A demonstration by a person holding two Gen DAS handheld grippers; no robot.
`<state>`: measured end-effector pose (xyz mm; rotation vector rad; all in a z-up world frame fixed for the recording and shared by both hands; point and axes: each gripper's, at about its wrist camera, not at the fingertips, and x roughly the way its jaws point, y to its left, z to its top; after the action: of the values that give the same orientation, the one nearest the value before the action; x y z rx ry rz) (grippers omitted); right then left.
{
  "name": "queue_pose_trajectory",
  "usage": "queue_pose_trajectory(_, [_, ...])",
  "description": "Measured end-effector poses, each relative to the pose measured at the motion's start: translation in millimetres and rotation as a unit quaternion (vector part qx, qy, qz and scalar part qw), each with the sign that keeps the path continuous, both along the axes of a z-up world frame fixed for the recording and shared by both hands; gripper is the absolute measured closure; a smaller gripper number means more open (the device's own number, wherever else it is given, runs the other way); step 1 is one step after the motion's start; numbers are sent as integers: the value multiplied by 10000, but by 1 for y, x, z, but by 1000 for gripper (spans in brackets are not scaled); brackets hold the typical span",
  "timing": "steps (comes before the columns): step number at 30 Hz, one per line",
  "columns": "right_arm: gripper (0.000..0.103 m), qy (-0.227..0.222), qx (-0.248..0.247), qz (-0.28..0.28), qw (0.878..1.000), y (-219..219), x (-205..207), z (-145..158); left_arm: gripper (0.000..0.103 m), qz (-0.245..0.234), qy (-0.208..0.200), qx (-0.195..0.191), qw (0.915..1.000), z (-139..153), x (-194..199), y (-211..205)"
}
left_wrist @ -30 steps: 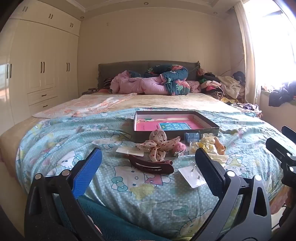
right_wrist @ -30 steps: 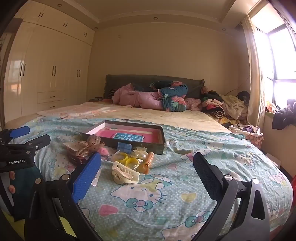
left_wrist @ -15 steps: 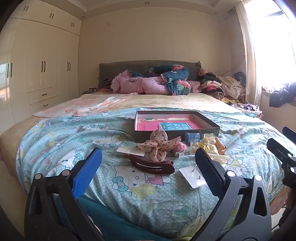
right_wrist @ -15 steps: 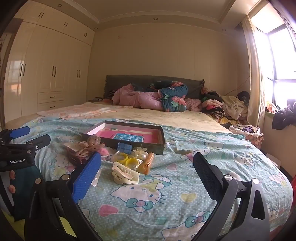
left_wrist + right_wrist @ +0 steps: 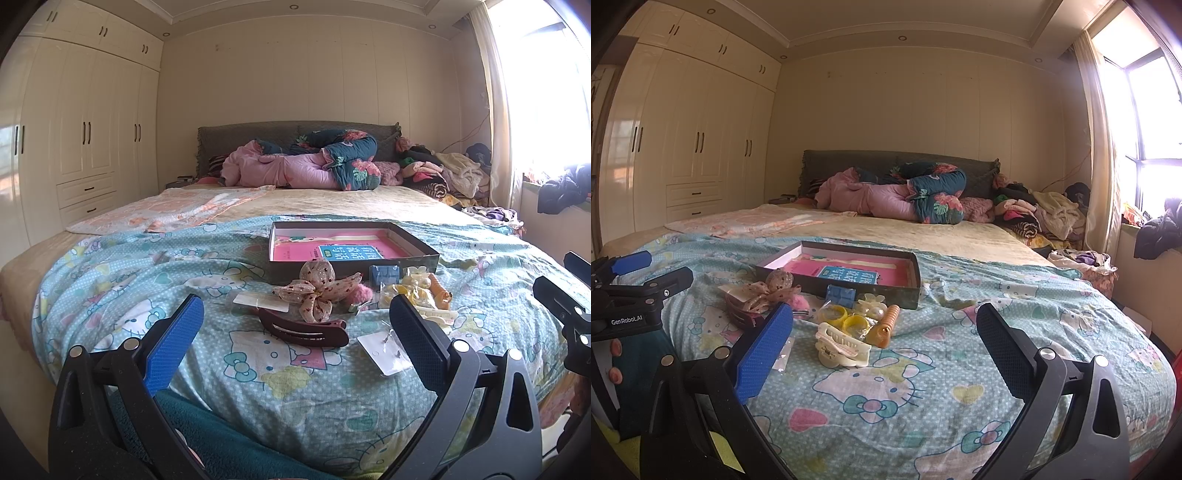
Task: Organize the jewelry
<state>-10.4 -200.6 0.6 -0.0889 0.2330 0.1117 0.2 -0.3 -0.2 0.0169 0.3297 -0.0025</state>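
A shallow dark box (image 5: 421,251) with a pink lining lies on the bed, also in the right wrist view (image 5: 916,280). In front of it lie a dotted bow (image 5: 317,288), a dark red hair clip (image 5: 306,332), white earring cards (image 5: 384,350), yellow rings (image 5: 846,319), a cream claw clip (image 5: 842,349), an orange clip (image 5: 886,325) and a small blue box (image 5: 841,295). My left gripper (image 5: 295,343) is open and empty, short of the clip. My right gripper (image 5: 886,350) is open and empty, near the cream clip.
The bed has a Hello Kitty cover (image 5: 960,369). Pink and floral bedding (image 5: 306,166) and a heap of clothes (image 5: 443,173) lie at the headboard. White wardrobes (image 5: 85,129) stand on the left, a window (image 5: 1152,129) on the right.
Both views have shifted very slightly. Nothing on the bed has moved and both grippers stay open.
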Motion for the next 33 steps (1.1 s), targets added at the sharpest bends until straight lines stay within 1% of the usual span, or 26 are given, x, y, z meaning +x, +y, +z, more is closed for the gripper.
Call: queue_pose_trajectory(33, [6, 11, 0, 5, 10000, 0, 4, -2, 11, 1, -5, -3, 10000, 0, 1, 0])
